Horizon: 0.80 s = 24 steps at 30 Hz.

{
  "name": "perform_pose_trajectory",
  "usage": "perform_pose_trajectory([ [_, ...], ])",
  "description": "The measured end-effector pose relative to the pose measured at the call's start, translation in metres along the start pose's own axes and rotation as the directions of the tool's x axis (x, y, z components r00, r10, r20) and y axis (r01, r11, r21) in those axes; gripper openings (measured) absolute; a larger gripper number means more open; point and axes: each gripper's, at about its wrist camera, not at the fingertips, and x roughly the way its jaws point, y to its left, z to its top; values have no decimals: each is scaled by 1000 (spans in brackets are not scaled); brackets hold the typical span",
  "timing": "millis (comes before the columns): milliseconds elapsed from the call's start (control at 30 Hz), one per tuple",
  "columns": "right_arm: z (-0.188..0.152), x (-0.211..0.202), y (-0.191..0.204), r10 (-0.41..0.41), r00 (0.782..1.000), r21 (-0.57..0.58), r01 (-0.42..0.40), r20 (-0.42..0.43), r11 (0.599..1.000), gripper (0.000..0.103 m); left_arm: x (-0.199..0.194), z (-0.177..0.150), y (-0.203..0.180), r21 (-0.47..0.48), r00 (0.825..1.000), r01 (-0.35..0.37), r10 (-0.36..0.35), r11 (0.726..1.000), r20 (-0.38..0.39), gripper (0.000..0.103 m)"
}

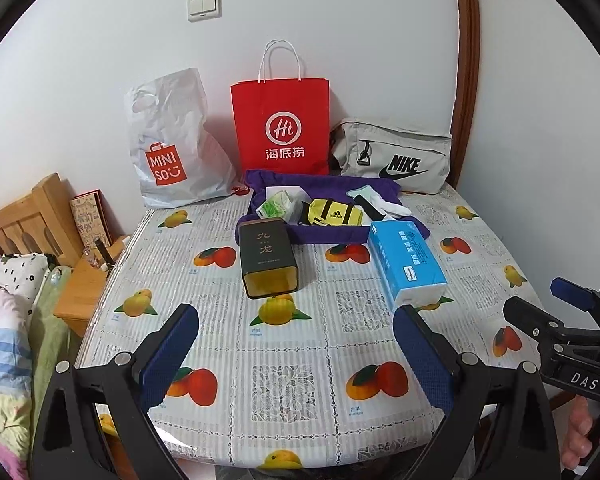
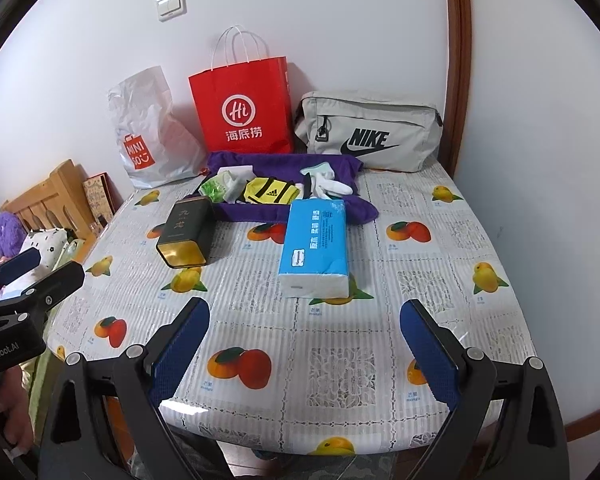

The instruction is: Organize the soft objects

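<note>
Low in both wrist views, I am holding my two grippers above the near edge of the table covered in a fruit-printed plastic cloth (image 1: 300, 360). My left gripper (image 1: 296, 354) is hanging with its blue-padded fingers spread wide and nothing between them; my right gripper (image 2: 305, 350) is likewise gaping wide and carrying nothing. In the left wrist view the right gripper is also showing at the right edge of the frame, with part of my hand below it.

At the centre of each frame, the soft things are lying well apart from both grippers. A blue and white plastic pack of tissues (image 2: 316, 246) is lying flat, its far end touching a rumpled purple cloth (image 2: 340, 208). On that cloth are sitting a small yellow and black sports pouch (image 2: 272, 194), a pair of white socks (image 2: 332, 184) to its right, and a green and white tissue packet (image 2: 216, 188) to its left. A dark rectangular tea tin with a gold end (image 2: 184, 236) is lying on its side, left of the tissue pack.

Across the upper middle, against the white wall, a white crinkled plastic shopping bag (image 2: 148, 136), a red paper carrier bag with white handles (image 2: 244, 108) and a grey fabric waist bag (image 2: 368, 136) are standing in a row.
</note>
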Motion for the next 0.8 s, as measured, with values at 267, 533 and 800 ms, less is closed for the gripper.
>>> perform_pose_trajectory([
  [267,-4,-4,1,-3,1000,-3,3,0,1000,95,-2,-2,-2,2,1000,1,-1,1000,3,98],
  [533,-4,-9,0,-3,1000,-8,3,8,1000,95,-5,-3,-3,-2,1000,6,-6,1000,2,98],
  [800,-3,-9,0,-5,1000,-12,5,6,1000,95,-6,-4,-3,-1,1000,1,-1,1000,2,98],
])
